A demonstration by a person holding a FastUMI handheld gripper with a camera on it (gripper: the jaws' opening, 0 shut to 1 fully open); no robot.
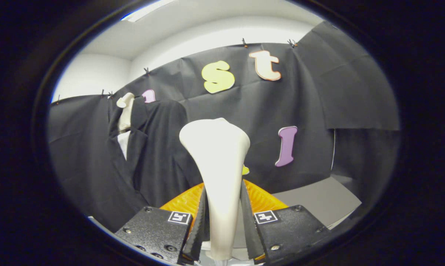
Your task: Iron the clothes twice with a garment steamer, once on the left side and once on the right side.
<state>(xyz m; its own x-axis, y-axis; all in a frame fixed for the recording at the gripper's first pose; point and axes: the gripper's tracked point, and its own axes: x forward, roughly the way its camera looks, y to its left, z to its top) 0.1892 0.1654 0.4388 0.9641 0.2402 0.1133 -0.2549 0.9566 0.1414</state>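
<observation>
claw [222, 225] clamped on steamer [216, 166] neck, head up for control | dark jacket [152, 155] hangs on mannequin [125, 111] beyond, apart | likely approaching, no pass begun

The garment steamer [215, 173] stands upright between the fingers of the gripper [222, 225], both pressing its handle. Beyond and left of it, the jacket [156, 147] hangs on a mannequin [125, 111] against the booth wall [318, 111].
</observation>
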